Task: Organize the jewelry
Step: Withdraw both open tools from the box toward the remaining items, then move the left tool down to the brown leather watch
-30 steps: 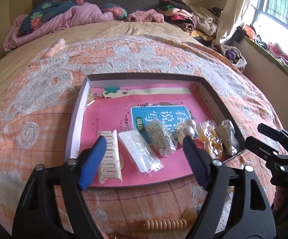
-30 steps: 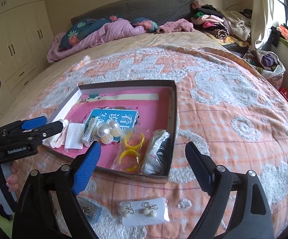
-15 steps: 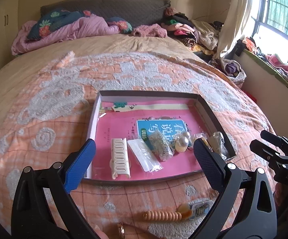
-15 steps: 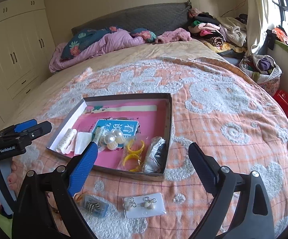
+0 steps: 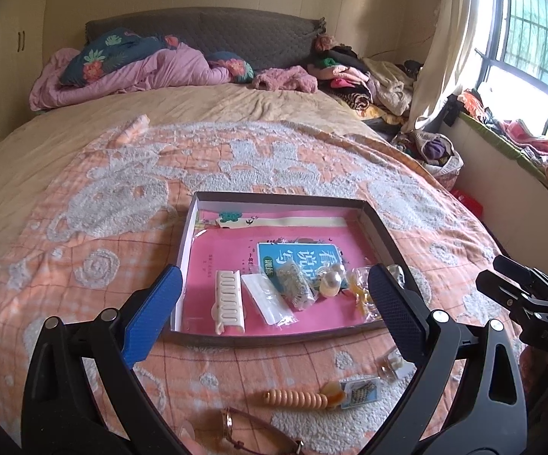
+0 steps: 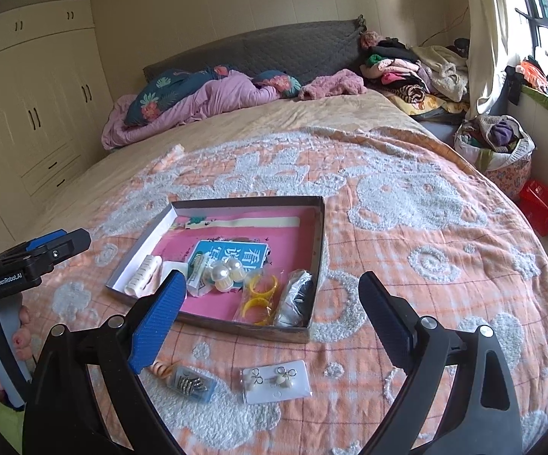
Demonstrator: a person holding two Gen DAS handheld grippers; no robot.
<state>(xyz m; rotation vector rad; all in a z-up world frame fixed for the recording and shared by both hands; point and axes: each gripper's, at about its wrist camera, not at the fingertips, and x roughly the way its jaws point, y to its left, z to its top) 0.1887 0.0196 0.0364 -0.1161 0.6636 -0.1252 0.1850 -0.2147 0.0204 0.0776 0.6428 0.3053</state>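
Both your left gripper (image 5: 274, 314) and right gripper (image 6: 270, 314) stood wide apart, holding nothing. Lowest in frame, the earring card (image 6: 276, 381), a small packet (image 6: 192, 383) and the beaded clip (image 5: 296, 399) lay loose on the blanket (image 6: 425, 227); soft pile could let thin packets slide or fold under a pinch. At centre frame the tray (image 5: 274, 339) held the other pieces. Against the earlier frames, your jaws had just been opening, nothing between them, and both views sat higher and further back.
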